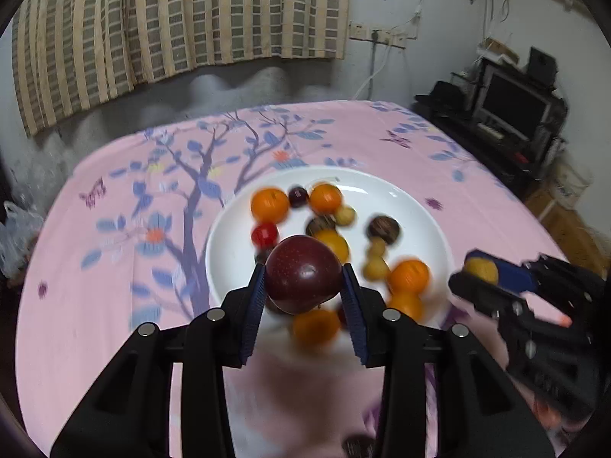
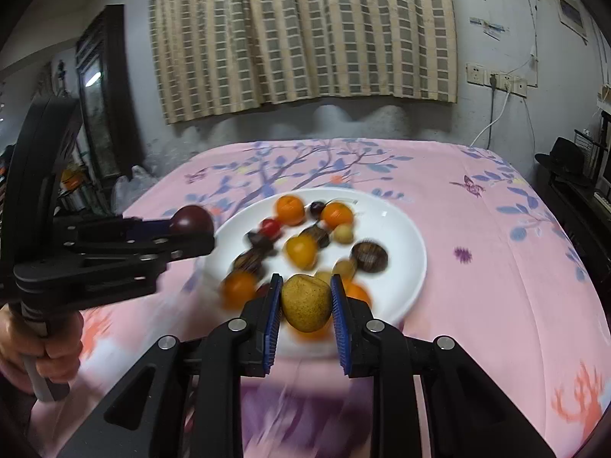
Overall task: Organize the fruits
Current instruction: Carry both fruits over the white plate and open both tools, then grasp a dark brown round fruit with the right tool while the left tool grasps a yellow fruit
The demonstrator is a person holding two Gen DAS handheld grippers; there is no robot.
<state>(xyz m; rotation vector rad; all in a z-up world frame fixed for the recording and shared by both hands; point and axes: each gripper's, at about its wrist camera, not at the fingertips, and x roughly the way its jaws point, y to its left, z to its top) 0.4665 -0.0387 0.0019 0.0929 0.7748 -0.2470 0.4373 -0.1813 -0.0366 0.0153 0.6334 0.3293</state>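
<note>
My left gripper [image 1: 303,280] is shut on a dark red apple [image 1: 303,273] and holds it above the near edge of a white plate [image 1: 412,206]. It also shows in the right wrist view [image 2: 193,225], at the plate's left rim. My right gripper [image 2: 306,301] is shut on a yellow-brown pear [image 2: 305,301] above the plate's near edge [image 2: 401,236]. In the left wrist view it [image 1: 479,273] is at the right, beside the plate. The plate holds several oranges [image 1: 269,204], small dark fruits [image 1: 383,229] and small yellow fruits [image 1: 376,267].
The plate lies on a pink cloth with a blue tree print [image 1: 114,229]. A striped curtain [image 2: 305,38] hangs on the wall behind. Dark shelves with a screen [image 1: 511,107] stand at the right. A dark cabinet [image 2: 99,95] stands at the left.
</note>
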